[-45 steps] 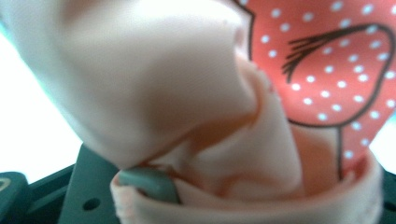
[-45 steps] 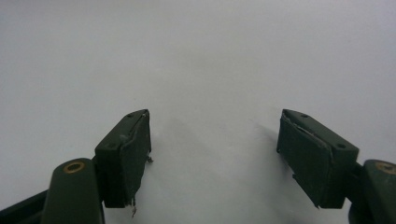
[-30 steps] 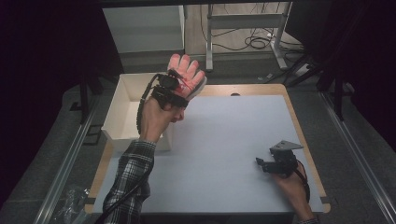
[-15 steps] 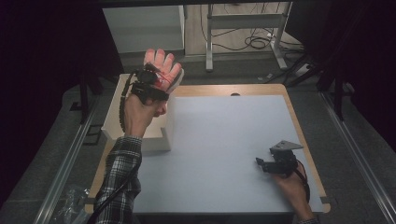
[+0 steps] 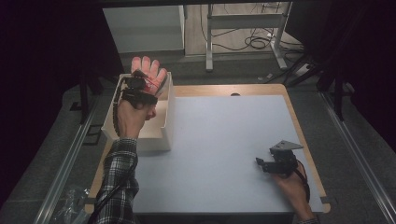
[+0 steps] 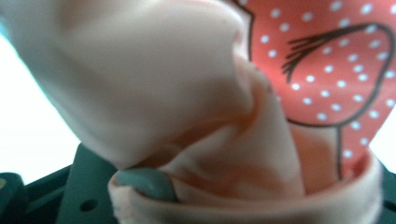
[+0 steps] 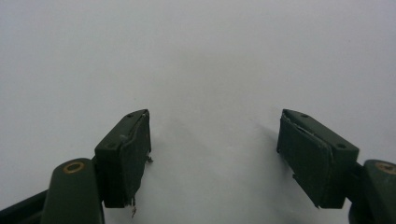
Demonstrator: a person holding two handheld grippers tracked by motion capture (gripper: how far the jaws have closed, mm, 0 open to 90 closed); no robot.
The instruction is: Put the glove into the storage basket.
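While the left gripper (image 5: 140, 88) hangs above the white box (image 5: 168, 116) at the table's left edge, its jaws are clamped tight on a pink glove (image 5: 148, 74), and that glove-over-box relation is what the coming move turns on. From the claw, the glove stands out toward 12 o'clock in the high view, fingers fanned and pointing away from the person, so its long axis runs from 6 to 12. The box's open floor lies just under the hand and toward 6 o'clock of the glove; I judge the drop calls only for a lowering and a release. In the left gripper view the glove (image 6: 187, 93) is pressed close, peach cloth bunched between the jaws and a red dotted panel toward 2 o'clock.

The right gripper (image 5: 275, 163) rests on the pale table top (image 5: 224, 140) toward 4 o'clock of the box, well apart from it, jaws spread with nothing between them, as the right gripper view (image 7: 212, 154) confirms. The left hand is far nearer.
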